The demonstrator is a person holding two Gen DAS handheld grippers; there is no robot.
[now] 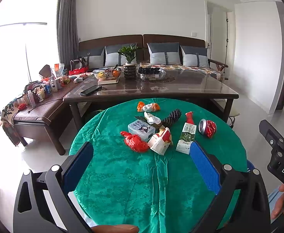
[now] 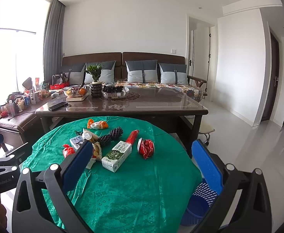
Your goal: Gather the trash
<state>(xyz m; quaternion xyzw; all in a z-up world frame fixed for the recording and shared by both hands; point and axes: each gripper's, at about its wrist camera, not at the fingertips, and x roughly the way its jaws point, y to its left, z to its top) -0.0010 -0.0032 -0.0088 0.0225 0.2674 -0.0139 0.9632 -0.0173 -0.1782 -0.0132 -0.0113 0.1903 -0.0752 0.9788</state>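
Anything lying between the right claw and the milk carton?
No: in the right wrist view only bare green tablecloth lies between the right claw and the milk carton.

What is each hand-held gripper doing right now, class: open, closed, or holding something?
Left hand-held gripper: open, holding nothing, above the green table.
Right hand-held gripper: open, holding nothing.

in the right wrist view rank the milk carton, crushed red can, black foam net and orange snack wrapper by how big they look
1. milk carton, clearly largest, though also nearest the camera
2. black foam net
3. crushed red can, close to the net, so that order is unsure
4. orange snack wrapper, smallest, but farthest away
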